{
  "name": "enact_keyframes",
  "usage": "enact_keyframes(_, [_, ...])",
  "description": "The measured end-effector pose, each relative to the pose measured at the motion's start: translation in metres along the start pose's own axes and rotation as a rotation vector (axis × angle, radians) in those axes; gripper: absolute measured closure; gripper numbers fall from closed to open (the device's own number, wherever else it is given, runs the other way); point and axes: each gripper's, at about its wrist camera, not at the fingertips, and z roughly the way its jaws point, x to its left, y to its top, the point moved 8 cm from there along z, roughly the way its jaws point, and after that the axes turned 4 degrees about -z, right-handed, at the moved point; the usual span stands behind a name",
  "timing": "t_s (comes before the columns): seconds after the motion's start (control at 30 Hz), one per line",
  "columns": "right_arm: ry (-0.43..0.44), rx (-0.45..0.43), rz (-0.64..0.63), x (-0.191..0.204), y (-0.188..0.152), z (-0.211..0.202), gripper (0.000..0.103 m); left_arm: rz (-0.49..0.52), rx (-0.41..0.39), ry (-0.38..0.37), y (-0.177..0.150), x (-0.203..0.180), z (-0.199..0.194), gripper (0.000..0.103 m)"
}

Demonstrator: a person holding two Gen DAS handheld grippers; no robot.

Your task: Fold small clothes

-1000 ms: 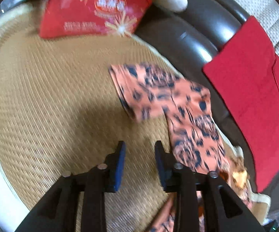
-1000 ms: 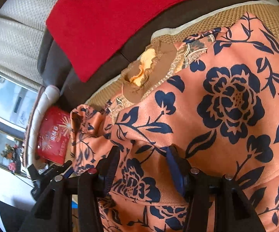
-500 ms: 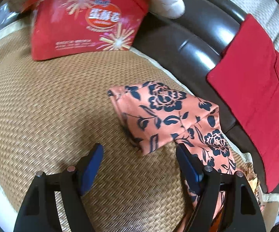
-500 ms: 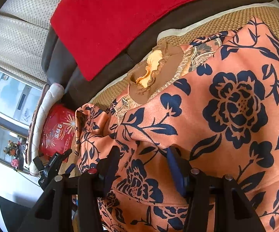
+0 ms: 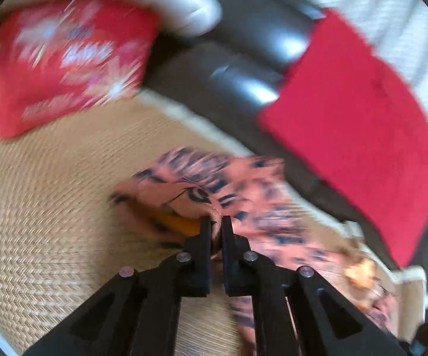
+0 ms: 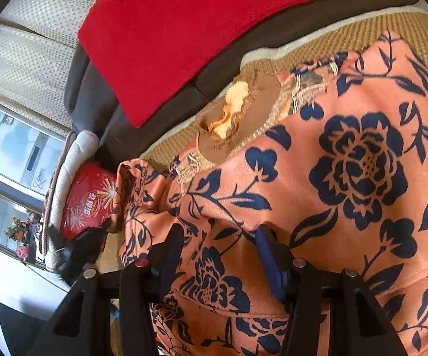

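An orange top with a dark blue flower print (image 6: 332, 195) lies on a woven tan mat (image 5: 50, 207). It has a brown ribbed collar (image 6: 237, 124). Its left sleeve (image 5: 202, 184) stretches out over the mat. My left gripper (image 5: 216, 222) is shut on the sleeve end, pinching a fold of it; this view is blurred by motion. My right gripper (image 6: 219, 237) is open, its fingers resting on the top's body below the collar. The left gripper also shows small in the right wrist view (image 6: 107, 225), at the sleeve end.
A red snack bag (image 5: 65, 62) lies at the far end of the mat next to a white cushion (image 5: 184, 9). A red cloth (image 5: 359, 136) hangs over the dark sofa back (image 5: 237, 68). The mat's pale border (image 5: 202, 124) runs along the sofa back.
My left gripper was open above the sleeve end; it moved onto it and shut on the fabric, bunching it. My right gripper stayed open on the top.
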Motion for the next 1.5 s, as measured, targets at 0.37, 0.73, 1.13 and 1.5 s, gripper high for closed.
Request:
enact_keyframes(0.37, [0.013, -0.105, -0.001, 0.001, 0.012, -0.031, 0.048, 0.192, 0.208, -0.635, -0.085, -0.209, -0.089, 0.098])
enact_keyframes(0.73, [0.112, -0.154, 0.200, -0.046, 0.030, -0.069, 0.030, 0.177, 0.299, -0.723, -0.095, -0.217, -0.073, 0.029])
enact_keyframes(1.13, [-0.014, 0.003, 0.131, -0.047, 0.005, -0.033, 0.030, 0.141, 0.277, -0.126, -0.084, -0.087, 0.026, 0.029])
enact_keyframes(1.5, [-0.122, 0.019, -0.125, -0.007, -0.026, -0.019, 0.074, 0.164, 0.286, -0.048, -0.099, -0.079, 0.041, 0.029])
